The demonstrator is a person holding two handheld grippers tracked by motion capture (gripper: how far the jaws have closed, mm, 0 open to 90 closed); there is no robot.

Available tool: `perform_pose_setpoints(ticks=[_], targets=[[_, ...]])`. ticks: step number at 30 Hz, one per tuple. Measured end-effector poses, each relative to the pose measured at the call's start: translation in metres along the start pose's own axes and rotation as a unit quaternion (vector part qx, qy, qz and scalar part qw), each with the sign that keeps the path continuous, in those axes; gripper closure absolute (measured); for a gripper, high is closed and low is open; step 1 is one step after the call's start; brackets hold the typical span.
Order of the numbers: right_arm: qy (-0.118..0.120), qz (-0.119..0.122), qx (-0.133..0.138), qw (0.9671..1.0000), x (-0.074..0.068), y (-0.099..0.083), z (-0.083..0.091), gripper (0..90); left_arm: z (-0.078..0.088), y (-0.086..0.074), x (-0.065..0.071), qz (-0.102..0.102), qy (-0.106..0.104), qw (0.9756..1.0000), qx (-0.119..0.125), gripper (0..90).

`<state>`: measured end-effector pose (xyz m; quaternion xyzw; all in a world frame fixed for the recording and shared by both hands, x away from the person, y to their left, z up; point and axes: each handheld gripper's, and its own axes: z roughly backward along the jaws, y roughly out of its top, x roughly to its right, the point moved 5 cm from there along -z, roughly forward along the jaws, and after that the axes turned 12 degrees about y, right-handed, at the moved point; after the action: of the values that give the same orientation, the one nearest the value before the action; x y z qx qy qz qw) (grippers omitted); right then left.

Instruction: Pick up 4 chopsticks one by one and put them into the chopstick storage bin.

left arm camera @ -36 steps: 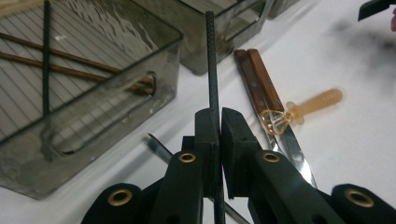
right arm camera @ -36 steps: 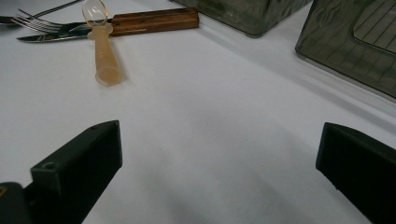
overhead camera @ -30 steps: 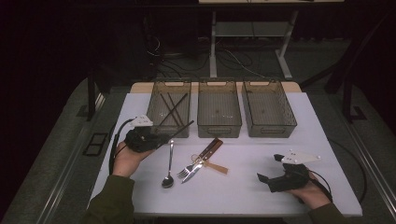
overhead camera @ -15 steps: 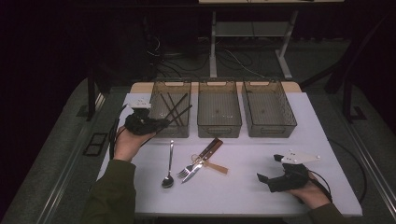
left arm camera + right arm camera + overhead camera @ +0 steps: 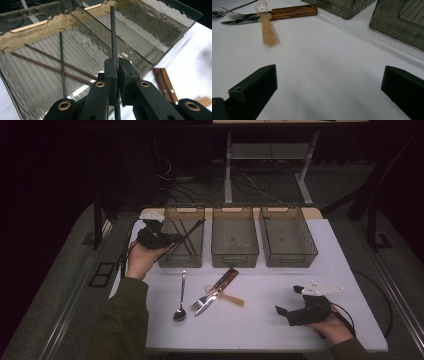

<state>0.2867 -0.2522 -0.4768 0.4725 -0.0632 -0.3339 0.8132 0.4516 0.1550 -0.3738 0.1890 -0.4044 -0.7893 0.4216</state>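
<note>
Chopstick (image 5: 113, 32) pinched tight in the left tongs (image 5: 172, 239), over the left bin (image 5: 196, 212).
It probably goes with the sticks (image 5: 53, 63) inside. Right tongs (image 5: 289, 303) rest wide open, empty, on the tabletop (image 5: 260, 330).

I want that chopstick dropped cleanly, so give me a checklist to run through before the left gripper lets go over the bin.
1. Left gripper clamps the black chopstick: ok.
2. Chopstick over the left bin: ok in the high view; the tip reaches toward its right wall.
3. Bin has room: ok; two brown chopsticks and one black chopstick lie flat inside.
4. Chopstick's rear end inside the near wall: cannot tell.
5. Right gripper open, resting away on the table: ok.
</note>
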Motion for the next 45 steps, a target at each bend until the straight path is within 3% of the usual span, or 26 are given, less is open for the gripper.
perform_pose_setpoints(ticks=[12,15,22,29,30,32,37,45], targets=[[0.002,0.001,0.004,1.0,-0.001,0.0,0.001,0.1,-0.024,0.023,-0.018,0.02,0.026,0.9992,0.022,85.8],[0.002,0.001,0.004,1.0,-0.001,0.0,0.002,0.1,-0.034,0.026,-0.022,0.012,0.039,0.999,0.019,85.8],[0.002,-0.002,0.005,1.0,-0.001,0.0,0.003,0.1,-0.053,0.022,-0.034,0.037,0.066,0.997,0.017,85.7],[-0.002,-0.001,0.005,1.0,-0.001,0.0,0.004,0.1,-0.066,0.015,-0.041,0.044,0.084,0.9954,0.005,85.0],[-0.003,0.0,0.005,1.0,-0.002,0.0,0.004,0.1,-0.067,0.014,-0.041,0.043,0.09,0.995,0.004,83.9],[-0.003,0.001,0.005,1.0,-0.001,-0.001,0.004,0.1,-0.068,0.014,-0.041,0.04,0.099,0.9943,0.004,73.5],[-0.004,0.001,0.004,1.0,-0.001,-0.001,0.004,0.1,-0.065,0.015,-0.037,0.033,0.104,0.9941,0.002,62.5],[-0.005,0.0,0.002,1.0,-0.001,-0.001,0.003,0.1,-0.048,0.014,-0.022,0.03,0.077,0.9966,0.003,49.2]])
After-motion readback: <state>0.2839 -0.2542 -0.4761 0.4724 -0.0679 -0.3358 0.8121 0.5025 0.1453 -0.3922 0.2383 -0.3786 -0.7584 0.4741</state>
